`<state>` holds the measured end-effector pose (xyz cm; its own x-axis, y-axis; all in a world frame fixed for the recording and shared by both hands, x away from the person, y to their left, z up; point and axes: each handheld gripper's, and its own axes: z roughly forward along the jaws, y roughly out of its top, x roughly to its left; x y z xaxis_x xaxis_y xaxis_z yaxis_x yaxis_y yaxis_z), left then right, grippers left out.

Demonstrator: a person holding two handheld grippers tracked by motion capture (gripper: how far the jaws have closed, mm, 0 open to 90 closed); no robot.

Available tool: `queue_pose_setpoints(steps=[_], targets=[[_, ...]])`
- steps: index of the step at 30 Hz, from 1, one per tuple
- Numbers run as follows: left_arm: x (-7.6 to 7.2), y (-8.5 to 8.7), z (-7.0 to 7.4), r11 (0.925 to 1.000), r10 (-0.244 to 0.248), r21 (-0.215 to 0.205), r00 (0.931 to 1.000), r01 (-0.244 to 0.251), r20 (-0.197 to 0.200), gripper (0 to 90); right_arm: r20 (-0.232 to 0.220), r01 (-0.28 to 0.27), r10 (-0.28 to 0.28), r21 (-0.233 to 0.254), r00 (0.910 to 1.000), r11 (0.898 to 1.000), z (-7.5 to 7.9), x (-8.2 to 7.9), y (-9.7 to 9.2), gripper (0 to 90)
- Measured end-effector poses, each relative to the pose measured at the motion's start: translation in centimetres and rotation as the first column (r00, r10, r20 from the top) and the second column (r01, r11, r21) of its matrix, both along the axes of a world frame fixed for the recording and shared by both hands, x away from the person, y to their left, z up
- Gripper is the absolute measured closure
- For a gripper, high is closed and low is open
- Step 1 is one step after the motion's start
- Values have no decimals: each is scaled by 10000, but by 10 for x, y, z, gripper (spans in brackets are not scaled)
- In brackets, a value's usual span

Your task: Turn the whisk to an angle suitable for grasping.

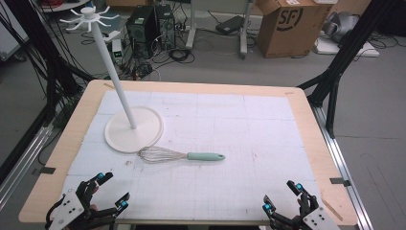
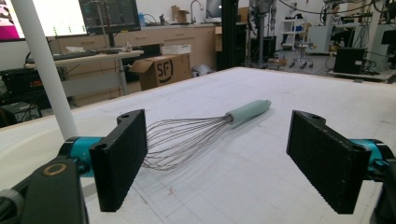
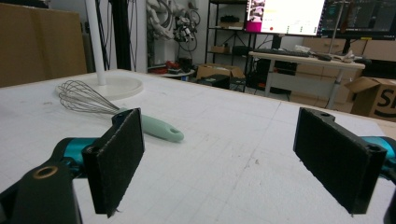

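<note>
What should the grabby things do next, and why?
Probably the right hand-held gripper should move toward the whisk's green handle. Both grippers are open and holding nothing, the whisk lies flat beside the stand's base, and its handle points toward the right side.

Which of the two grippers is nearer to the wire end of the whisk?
The left gripper. The whisk lies with its wire loops pointing toward that side; its mint-green handle points toward the right gripper, which is farther away.
</note>
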<state>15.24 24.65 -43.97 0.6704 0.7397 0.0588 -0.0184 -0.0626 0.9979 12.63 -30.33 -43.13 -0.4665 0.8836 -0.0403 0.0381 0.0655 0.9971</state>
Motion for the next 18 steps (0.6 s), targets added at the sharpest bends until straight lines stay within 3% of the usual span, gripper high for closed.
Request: queue_pose_setpoints(steps=[15,18], targets=[[3,-4,0,9999,-108,87,9999,108,14,210,33,71,-71,-8,10000,10000,1,-3,-2,155],[4,-8,3,9997,-216,-76,9997,217,151,208,40,127,-127,-21,9999,9999,0,-4,-3,155]])
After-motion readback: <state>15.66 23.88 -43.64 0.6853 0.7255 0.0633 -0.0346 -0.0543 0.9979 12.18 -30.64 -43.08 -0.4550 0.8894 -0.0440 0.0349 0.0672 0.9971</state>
